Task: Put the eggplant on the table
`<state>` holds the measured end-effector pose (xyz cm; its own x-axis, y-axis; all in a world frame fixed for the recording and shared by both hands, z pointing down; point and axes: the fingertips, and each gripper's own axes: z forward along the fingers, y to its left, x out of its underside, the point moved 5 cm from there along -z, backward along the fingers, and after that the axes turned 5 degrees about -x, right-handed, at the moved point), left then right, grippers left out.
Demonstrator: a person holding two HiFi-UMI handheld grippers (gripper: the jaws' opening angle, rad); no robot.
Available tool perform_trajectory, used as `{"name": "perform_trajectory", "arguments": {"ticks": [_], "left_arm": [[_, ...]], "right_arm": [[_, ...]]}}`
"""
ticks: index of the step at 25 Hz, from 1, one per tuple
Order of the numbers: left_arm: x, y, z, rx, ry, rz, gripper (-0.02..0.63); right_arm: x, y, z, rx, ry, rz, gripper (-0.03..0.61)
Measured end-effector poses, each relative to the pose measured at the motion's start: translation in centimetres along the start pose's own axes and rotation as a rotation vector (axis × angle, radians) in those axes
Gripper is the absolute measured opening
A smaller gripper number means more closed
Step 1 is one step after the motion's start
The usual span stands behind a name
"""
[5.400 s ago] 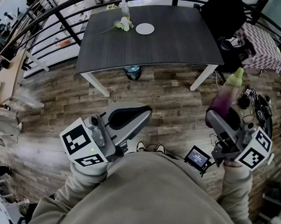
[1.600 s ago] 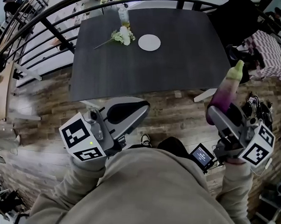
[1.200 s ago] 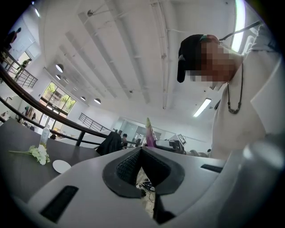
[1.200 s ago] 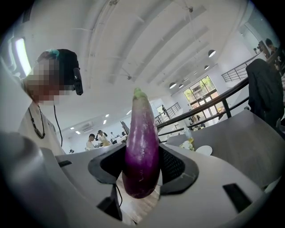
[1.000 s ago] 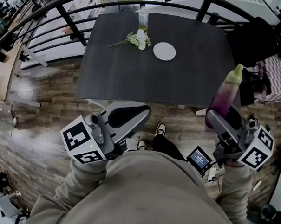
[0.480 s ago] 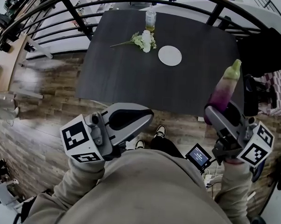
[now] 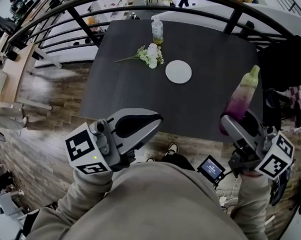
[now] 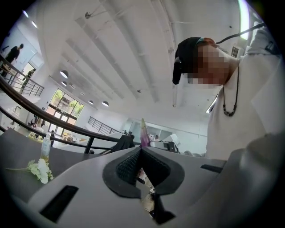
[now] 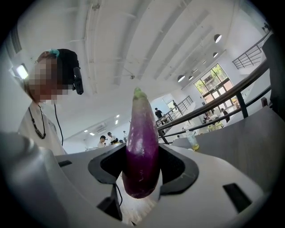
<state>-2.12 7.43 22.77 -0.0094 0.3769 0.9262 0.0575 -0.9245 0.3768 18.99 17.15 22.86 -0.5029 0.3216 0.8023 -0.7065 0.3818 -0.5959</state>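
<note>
- The right gripper is clamped on the eggplant. Its 2 grey jaws stand partly apart and press the fat purple end from both sides.
- The eggplant is long, smooth and glossy, deep purple at the base and fading to a pale green tip. It stands nearly upright, the tip leaning toward 1 o'clock.
- In the head view the eggplant is at 3 o'clock, held in the air over the near right edge of the table, not resting on it.
- The left gripper is at 8 o'clock. Its jaws are closed, the ribbed black pads meet at the tips, and nothing is between them.
- The table is a dark, matte rectangle with a fine wood grain.
- A flat round white plate lies at 12 o'clock on the table.
- A small spray of white flowers lies just beside the plate at 10 o'clock.
- A clear bottle stands at the far edge, beyond the flowers.
- Each gripper carries a white cube with black square markers.
- The floor is of streaked brown planks.
</note>
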Motion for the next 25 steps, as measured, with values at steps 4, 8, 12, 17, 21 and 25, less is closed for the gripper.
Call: {"name": "perform_trajectory", "arguments": {"ticks": [4,8,12,17,21,25], "left_arm": [[0.6,0.2,3.1,-0.020,0.028,-0.008,0.005],[1.3,0.6,4.1,-0.051,0.057,-0.018,0.005],[1.5,0.6,5.0,-0.048,0.084,-0.014,0.005],[1.5,1.2,6.7,-0.010,0.105,-0.005,0.005],[1.4,0.8,8.7,0.062,0.115,0.007,0.005],[0.4,0.7,10.4,0.142,0.117,0.030,0.005]], "right_arm": [[-0.6,-3.3,-1.8,-0.009,-0.001,0.032,0.229],[-0.4,-4.8,-2.6,-0.010,-0.023,0.059,0.229],[-0.1,-5.2,-3.4,-0.004,-0.034,0.068,0.229],[-0.3,-5.7,-4.3,0.027,-0.072,0.059,0.229],[-0.3,-5.4,-6.2,0.074,-0.109,0.051,0.229],[-0.9,-4.7,-7.5,0.128,-0.157,0.032,0.229]]}}
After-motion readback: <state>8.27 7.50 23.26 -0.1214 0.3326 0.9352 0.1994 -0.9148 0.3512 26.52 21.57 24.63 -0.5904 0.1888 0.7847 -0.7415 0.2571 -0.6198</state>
